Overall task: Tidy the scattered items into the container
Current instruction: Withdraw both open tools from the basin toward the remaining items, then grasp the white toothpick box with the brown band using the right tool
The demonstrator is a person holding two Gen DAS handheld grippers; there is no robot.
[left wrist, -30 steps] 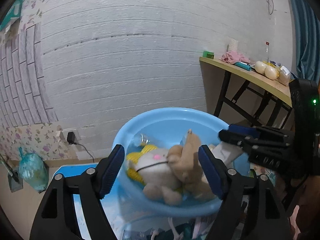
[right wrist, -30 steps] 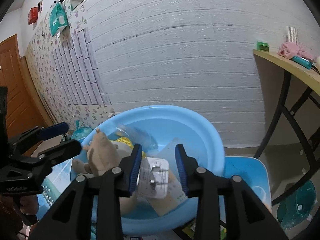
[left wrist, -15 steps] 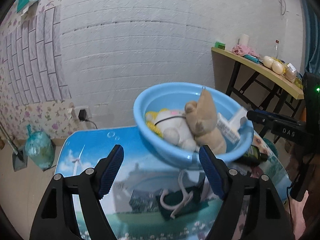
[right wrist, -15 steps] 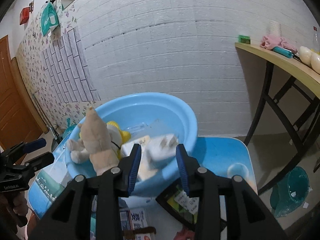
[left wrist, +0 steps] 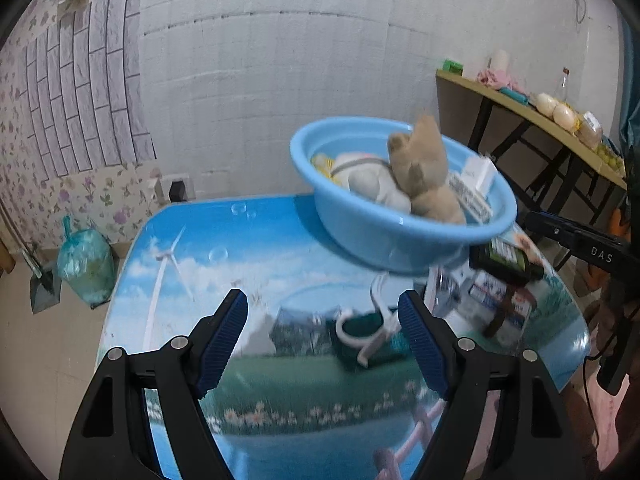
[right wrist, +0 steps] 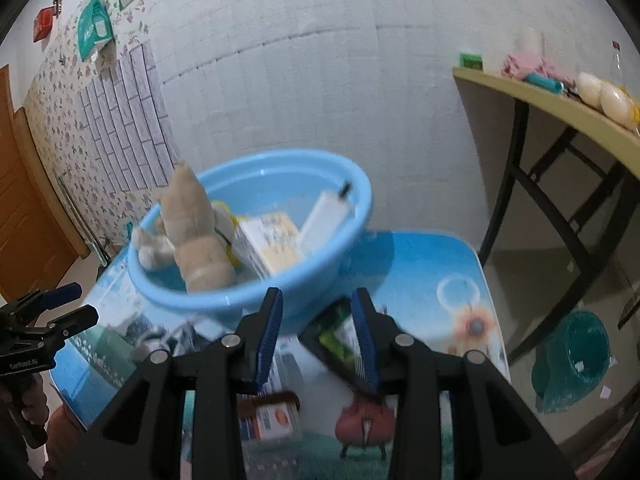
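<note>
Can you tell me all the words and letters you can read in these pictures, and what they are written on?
"DAS": white letters on the black right tool, seen from the left wrist.
Small white lettering on the left tool, seen from the right wrist: too blurred to read.
Print on the boxes in the blue basin: too blurred.
Labels on the dark bottle and packets on the table: too blurred.

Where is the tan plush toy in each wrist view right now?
Left wrist: tan plush toy sits right of centre, upper half, inside the blue basin.
Right wrist: tan plush toy sits left of centre, at the basin's left side.
Shared landmark: the blue basin on the printed table.
</note>
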